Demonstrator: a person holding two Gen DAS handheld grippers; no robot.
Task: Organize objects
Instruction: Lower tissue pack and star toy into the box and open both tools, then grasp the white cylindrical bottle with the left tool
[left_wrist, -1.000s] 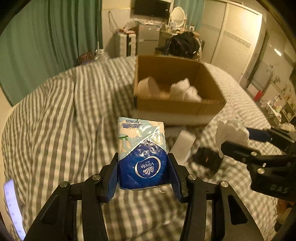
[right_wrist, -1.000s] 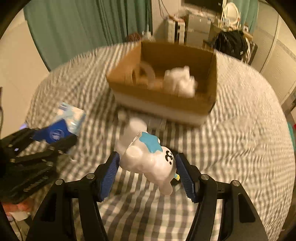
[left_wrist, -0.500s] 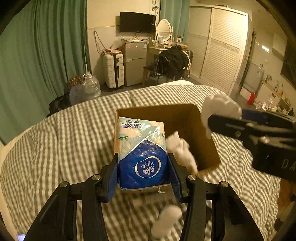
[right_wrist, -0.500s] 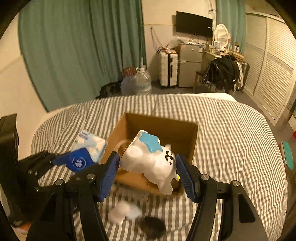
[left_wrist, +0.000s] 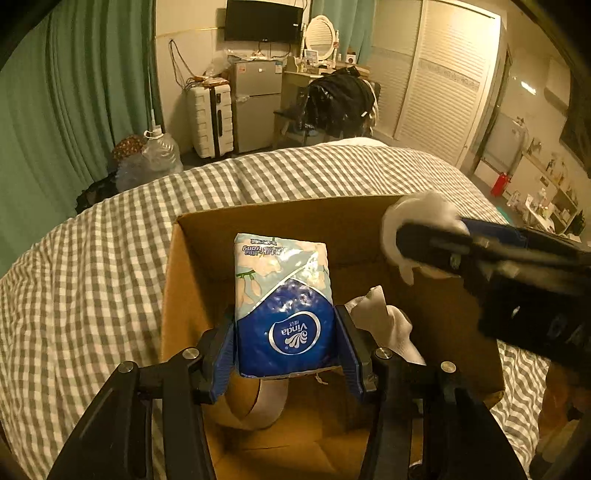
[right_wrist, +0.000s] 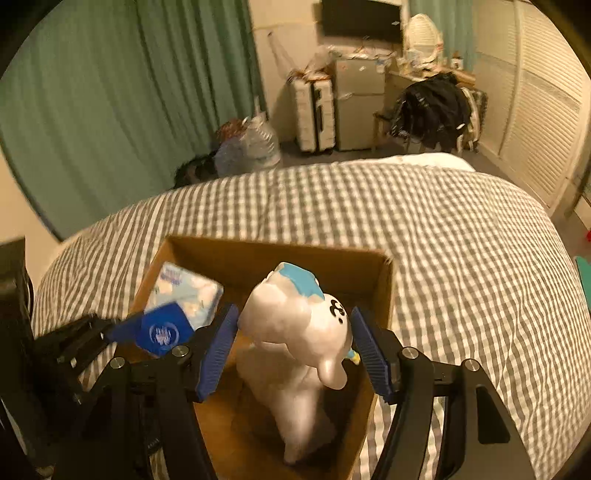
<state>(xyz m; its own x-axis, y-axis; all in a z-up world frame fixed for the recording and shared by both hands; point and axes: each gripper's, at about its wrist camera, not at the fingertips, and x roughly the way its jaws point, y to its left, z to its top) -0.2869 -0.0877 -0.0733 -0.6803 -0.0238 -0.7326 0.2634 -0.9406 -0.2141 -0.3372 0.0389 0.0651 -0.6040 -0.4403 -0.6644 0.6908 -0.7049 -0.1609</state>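
A cardboard box (left_wrist: 192, 266) sits open on the bed (left_wrist: 92, 266) with its gray checked cover. Over the box's left half, the left claw (left_wrist: 284, 343) is clenched on a blue tissue pack (left_wrist: 284, 295), held upright above a roll of tape (left_wrist: 255, 402) lying on the box floor. Over the right half, the right claw (right_wrist: 293, 350) grips a white toy (right_wrist: 295, 332) with a blue patch on its head. A white sock (left_wrist: 384, 325) lies inside the box beside the pack.
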